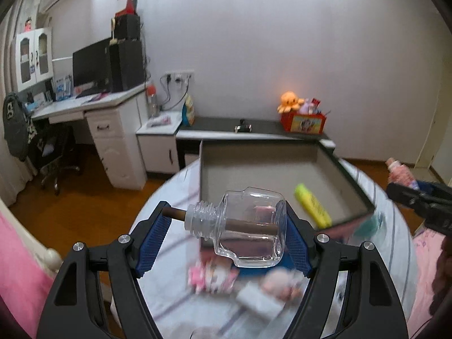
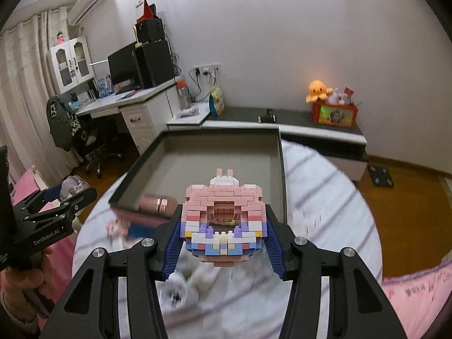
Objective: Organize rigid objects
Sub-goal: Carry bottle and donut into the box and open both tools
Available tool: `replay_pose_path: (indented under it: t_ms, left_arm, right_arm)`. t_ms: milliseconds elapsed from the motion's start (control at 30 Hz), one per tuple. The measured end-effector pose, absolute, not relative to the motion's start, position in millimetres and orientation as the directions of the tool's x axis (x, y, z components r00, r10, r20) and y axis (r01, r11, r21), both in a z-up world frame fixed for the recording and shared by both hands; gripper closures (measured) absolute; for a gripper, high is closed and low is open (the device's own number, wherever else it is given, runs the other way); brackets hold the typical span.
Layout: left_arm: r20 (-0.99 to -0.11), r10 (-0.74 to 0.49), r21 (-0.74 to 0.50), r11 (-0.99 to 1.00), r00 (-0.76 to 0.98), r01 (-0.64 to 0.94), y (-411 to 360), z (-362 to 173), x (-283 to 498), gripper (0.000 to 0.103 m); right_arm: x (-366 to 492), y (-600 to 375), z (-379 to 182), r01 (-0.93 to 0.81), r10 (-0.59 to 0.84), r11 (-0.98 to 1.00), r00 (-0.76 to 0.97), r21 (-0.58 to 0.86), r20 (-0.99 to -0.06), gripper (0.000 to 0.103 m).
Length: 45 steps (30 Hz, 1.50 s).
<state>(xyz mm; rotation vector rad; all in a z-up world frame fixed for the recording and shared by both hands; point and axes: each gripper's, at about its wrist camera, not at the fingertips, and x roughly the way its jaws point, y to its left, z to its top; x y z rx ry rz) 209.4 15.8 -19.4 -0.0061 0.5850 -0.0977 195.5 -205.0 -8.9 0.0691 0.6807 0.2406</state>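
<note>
Left gripper [image 1: 226, 226] clamps glass bottle [image 1: 248, 226]; right gripper [image 2: 223, 234] clamps brick model [image 2: 223, 220], seemingly near tray edge [image 2: 282, 175].

Only thing I can actually read is "GenRobot.AI", printed in pale letters along the black body of the left hand-held gripper [image 2: 66, 197], over at about 9 o'clock in the right wrist view. The yellow highlighter [image 1: 313, 205] in the tray has dark print on its barrel, but it's too blurred to make out. Same for the picture panel on the red box [image 2: 334, 115] at 2 o'clock.
</note>
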Motion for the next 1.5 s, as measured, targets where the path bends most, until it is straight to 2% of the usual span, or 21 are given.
replay_pose_path:
  t_ms: [233,433,900,933,967,1000,1033,1100,1500]
  left_arm:
    - [-0.533,-0.098,-0.063,0.995,0.841,0.076,4.9,-8.8,269.5,0.026]
    - [-0.546,-0.095,-0.07,0.995,0.833,0.067,-7.4,-17.7,309.9,0.026]
    - [-0.608,-0.095,-0.063,0.995,0.788,0.072,-19.4,-49.1,343.2,0.024]
    - [-0.609,-0.094,-0.062,0.996,0.787,0.07,-18.8,-49.1,343.0,0.02]
    - [-0.606,-0.092,-0.062,0.996,0.79,0.068,-18.3,-48.4,341.4,0.017]
    - [-0.599,-0.089,-0.062,0.996,0.795,0.065,-17.5,-46.8,338.8,0.01]
    - [-0.594,-0.087,-0.062,0.996,0.8,0.062,-17.0,-45.3,336.7,0.003]
    - [-0.574,-0.076,-0.064,0.997,0.815,0.048,-13.2,-40.3,329.4,0.0]
    - [-0.528,-0.088,-0.099,0.994,0.845,0.042,2.6,-15.2,279.5,0.0]
  right_arm:
    - [256.8,-204.9,-10.9,-0.192,0.245,0.97,0.752,0.152,-0.612,0.05]
    - [298.2,-203.8,-28.0,-0.171,0.232,0.973,0.726,0.156,-0.647,0.05]
    - [328.6,-191.6,-61.0,-0.159,0.211,0.977,0.66,0.141,-0.721,0.049]
    - [327.9,-192.1,-61.0,-0.156,0.209,0.978,0.661,0.141,-0.72,0.047]
    - [328.7,-192.9,-59.5,-0.153,0.21,0.978,0.664,0.144,-0.718,0.038]
    - [326.4,-194.1,-57.9,-0.148,0.209,0.978,0.671,0.148,-0.711,0.02]
    - [326.0,-194.3,-56.1,-0.146,0.208,0.978,0.677,0.148,-0.706,0.018]
    - [322.7,-194.3,-53.4,-0.146,0.204,0.979,0.679,0.142,-0.705,0.017]
    - [293.6,-198.7,-29.0,-0.086,0.16,0.986,0.726,0.142,-0.668,0.015]
